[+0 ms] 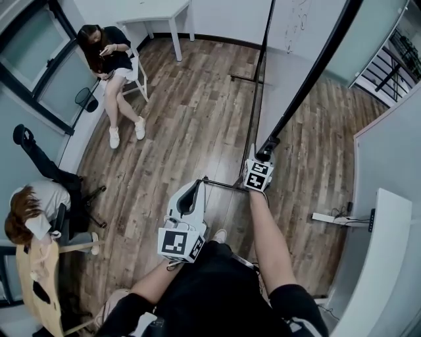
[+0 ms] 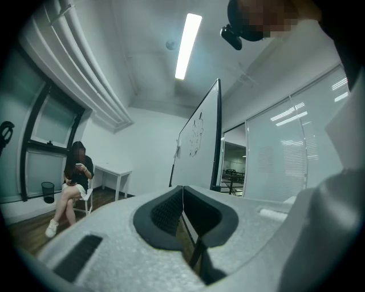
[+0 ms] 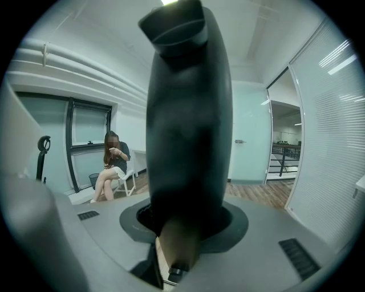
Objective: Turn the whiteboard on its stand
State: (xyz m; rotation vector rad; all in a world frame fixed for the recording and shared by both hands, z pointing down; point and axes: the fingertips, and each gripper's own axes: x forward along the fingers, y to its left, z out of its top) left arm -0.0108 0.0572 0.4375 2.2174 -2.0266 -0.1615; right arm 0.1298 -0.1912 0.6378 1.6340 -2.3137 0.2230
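**One edge of the whiteboard [image 1: 296, 66] held in the right gripper [image 1: 264, 154]**

Nearest the camera are the person's dark-clothed lap and two bare forearms reaching forward. The left gripper [image 1: 193, 191] is a white moulded shell with a black-and-white marker cube at its back. In the left gripper view its dark pads, one of them finely ribbed, seem to meet along a thin seam with nothing between them, though the shadow there makes this hard to be sure of.

Just beyond, the right gripper has its jaws part-way apart and pressed on the frame bar [image 3: 188, 114]. That bar is thick, rounded, smooth and matte black, and it fills the middle of the right gripper view.

From that held edge the whiteboard runs away from the person, upright on its stand. It is a tall flat panel with a pale, faintly glossy face, a few thin scribbles near its far end and a narrow black rim. From above it shows almost edge-on, straight ahead and a little to the right.

A slim black stand bar [image 1: 223, 185] lies on the floor [image 1: 197, 118] by the near end. The floor is brown wood planks with a dull sheen.

Well beyond on the left, a seated person [image 1: 112, 59] is on a white chair; a white table [image 1: 158, 13] stands against the far wall.
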